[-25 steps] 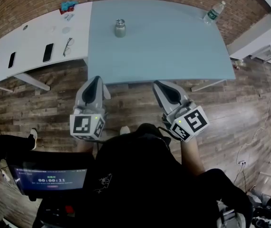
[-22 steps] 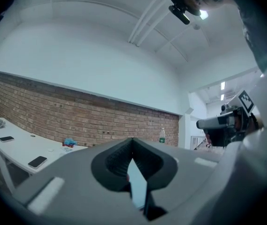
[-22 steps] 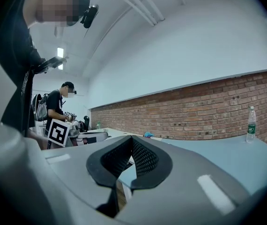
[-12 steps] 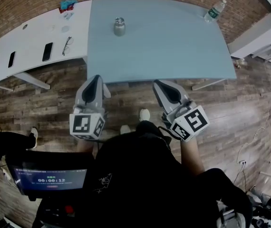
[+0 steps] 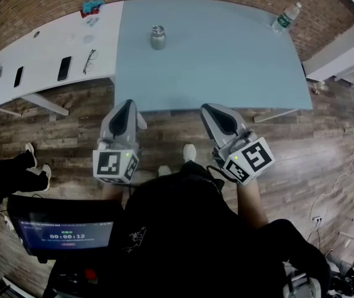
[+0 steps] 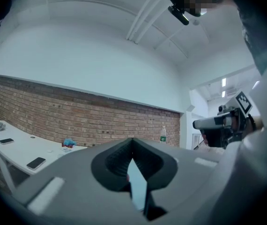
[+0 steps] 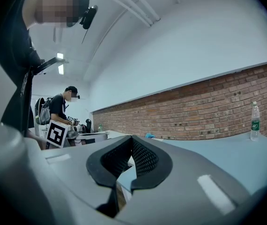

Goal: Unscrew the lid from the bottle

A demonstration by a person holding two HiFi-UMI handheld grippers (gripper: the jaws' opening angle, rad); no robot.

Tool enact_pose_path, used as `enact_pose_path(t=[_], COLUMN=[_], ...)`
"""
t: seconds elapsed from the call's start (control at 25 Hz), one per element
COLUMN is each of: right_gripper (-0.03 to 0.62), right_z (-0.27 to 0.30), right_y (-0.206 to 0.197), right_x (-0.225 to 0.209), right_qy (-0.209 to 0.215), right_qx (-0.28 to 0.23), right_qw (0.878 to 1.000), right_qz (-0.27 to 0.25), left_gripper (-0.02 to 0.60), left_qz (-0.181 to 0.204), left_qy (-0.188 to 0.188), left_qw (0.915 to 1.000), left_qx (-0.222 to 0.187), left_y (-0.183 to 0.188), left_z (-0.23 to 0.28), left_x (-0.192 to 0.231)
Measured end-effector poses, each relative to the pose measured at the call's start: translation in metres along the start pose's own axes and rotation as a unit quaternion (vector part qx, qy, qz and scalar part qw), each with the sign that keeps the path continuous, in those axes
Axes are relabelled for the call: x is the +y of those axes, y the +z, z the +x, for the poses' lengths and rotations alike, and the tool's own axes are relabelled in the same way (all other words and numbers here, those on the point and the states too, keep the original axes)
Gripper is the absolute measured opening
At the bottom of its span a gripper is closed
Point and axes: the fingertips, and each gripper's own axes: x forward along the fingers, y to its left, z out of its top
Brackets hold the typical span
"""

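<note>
Short of the table (image 5: 226, 61) edge, nothing shifts — my left gripper (image 5: 125, 105) and right gripper (image 5: 212, 111) stay shut, empty; bottle (image 5: 158, 39) at twelve o'clock untouched, lid (image 5: 158, 28) on.

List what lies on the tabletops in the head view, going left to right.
left phone → right phone → glasses → metal bottle → water bottle

left gripper (image 5: 126, 107), right gripper (image 5: 213, 112), level, jaws together, empty
</note>
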Motion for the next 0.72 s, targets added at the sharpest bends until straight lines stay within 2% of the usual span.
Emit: enact_pose_path(t=[0.72], right_gripper=[0.003], right_z=[0.028], right_y=[0.010], right_x=[-0.040], right_qy=[0.036], right_qx=[-0.011], right_qw=[0.999], right_qz=[0.000], left_gripper=[-0.002], left_qz=[0.019], left_qy=[0.027], left_qw=[0.9995], left_qx=[-0.004], left_y=[0.009], left_z=[0.039], left_x=[0.009])
